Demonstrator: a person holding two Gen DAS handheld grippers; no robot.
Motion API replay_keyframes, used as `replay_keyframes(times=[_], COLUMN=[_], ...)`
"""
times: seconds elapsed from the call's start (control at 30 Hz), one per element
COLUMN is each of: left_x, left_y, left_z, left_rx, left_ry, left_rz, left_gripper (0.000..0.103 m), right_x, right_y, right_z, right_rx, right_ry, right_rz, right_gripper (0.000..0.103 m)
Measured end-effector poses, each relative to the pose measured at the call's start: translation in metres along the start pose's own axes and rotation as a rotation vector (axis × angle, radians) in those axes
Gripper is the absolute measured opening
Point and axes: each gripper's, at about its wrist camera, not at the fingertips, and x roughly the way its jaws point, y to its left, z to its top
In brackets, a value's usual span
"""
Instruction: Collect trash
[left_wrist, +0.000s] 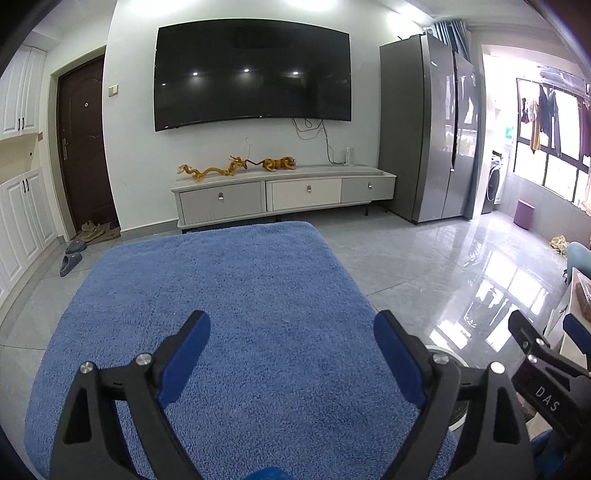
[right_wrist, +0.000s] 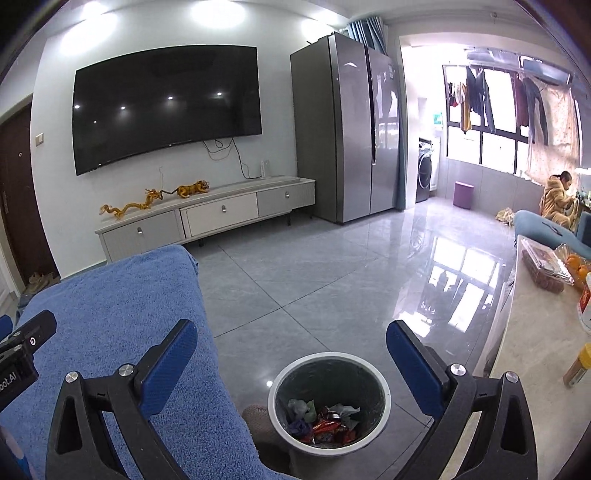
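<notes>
A round bin (right_wrist: 328, 402) with a white rim stands on the grey tile floor, holding several crumpled wrappers (right_wrist: 325, 424), red, green and grey. My right gripper (right_wrist: 291, 345) is open and empty, held above and just behind the bin. My left gripper (left_wrist: 291, 332) is open and empty above a blue fluffy cloth (left_wrist: 221, 295). In the left wrist view the bin's rim (left_wrist: 443, 350) peeks out behind my right-hand finger, and the right gripper (left_wrist: 543, 332) shows at the right edge. The blue cloth (right_wrist: 110, 314) also shows in the right wrist view.
A pale table (right_wrist: 535, 350) on the right carries a plastic food box (right_wrist: 546, 266), oranges (right_wrist: 576, 264) and a yellow bottle (right_wrist: 580, 363). Beyond are a TV cabinet (left_wrist: 284, 192), a grey fridge (right_wrist: 343, 125) and a purple stool (right_wrist: 463, 194). A person (right_wrist: 557, 197) sits far right.
</notes>
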Motion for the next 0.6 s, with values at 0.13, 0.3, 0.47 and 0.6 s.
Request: replay_keyframes(times=[0.13, 0.3, 0.47, 0.6], left_x=[-0.001, 0.007, 0.016, 0.018], left_y=[0.000, -0.003, -0.001, 0.001], left_z=[-0.003, -0.005, -0.010, -0.009], left_rx=[-0.002, -0.009, -0.019, -0.027], left_ry=[-0.020, -0.022, -0.002, -0.007], left_rz=[0.007, 0.029, 0.037, 0.044], left_gripper=[0.102, 0.103, 0.103, 0.103], right_x=[0.004, 0.004, 0.007, 0.010], right_y=[0.002, -0.002, -0.001, 0.004], right_z=[0.000, -0.002, -0.006, -0.009], right_rx=[-0.011, -0.009, -0.020, -0.037], right_ry=[0.000, -0.002, -0.002, 0.001], right_rz=[-0.010, -0.015, -0.013, -0.018], right_gripper=[0.103, 0.103, 0.103, 0.103])
